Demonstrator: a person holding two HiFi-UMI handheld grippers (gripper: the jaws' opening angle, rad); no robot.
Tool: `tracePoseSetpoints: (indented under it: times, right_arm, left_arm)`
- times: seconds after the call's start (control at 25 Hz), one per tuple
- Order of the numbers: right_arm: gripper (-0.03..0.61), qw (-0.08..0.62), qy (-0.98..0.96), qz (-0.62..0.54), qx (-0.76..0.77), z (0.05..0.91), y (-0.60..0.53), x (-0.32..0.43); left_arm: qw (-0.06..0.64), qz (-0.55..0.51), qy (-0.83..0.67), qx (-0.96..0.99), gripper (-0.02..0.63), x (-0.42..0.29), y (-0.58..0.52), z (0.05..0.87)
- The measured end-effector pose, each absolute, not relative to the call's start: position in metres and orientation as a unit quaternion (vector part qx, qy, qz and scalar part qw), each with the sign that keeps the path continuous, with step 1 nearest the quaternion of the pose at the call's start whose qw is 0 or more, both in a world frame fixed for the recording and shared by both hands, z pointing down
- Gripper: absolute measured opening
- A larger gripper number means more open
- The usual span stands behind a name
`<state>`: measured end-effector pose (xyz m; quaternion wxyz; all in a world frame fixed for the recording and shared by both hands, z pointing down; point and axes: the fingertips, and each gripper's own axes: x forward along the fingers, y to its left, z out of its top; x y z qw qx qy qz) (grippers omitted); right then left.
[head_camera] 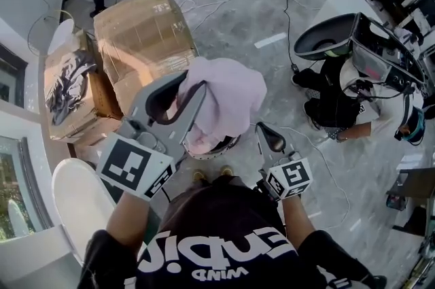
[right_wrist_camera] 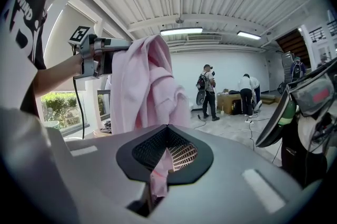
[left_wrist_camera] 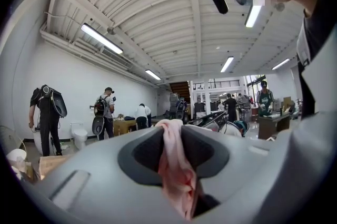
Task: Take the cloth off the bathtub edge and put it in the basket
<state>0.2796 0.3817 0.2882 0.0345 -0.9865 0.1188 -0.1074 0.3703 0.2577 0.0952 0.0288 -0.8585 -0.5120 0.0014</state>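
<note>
Two hand-held grippers, one pink cloth, one basket.

- Left gripper [head_camera: 190,85]: raised and pointing level. Its jaws are clamped on a fold of the cloth [head_camera: 228,94], which runs up between the pads in the left gripper view.
- Cloth: bunched and hanging from the left jaws. In the head view it lies over the basket [head_camera: 230,144] and covers most of it. Whether it touches the rim cannot be told.
- Right gripper [head_camera: 272,138]: lower, just right of the cloth's bulk. Its jaws are pinched on a thin pink corner, shown in the right gripper view.
- Basket: round with a pale rim, standing on the grey floor [head_camera: 272,15] by the person's feet.
- Surroundings: cardboard boxes [head_camera: 139,32] to the left, a crouching person [head_camera: 333,107] to the right.
</note>
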Motion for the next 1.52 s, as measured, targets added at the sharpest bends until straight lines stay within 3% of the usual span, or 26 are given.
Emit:
tracePoseSetpoints:
  times: [0.36, 0.88, 1.52]
  right_arm:
    - [0.009, 0.04, 0.116, -0.111, -0.986, 0.293, 0.382, 0.288]
    - [0.009, 0.053, 0.121, -0.132, -0.982, 0.316, 0.384, 0.305]
    - [0.009, 0.081, 0.092, -0.185, -0.975, 0.409, 0.406, 0.336]
  left_arm:
    - [0.026, -0.011, -0.515, -0.856, 0.098, 0.382, 0.263, 0.117]
    - [-0.002, -0.084, -0.515, -0.853, 0.085, 0.395, 0.267, 0.229]
    - [-0.002, -0.213, -0.491, -0.844, 0.066, 0.409, 0.27, 0.451]
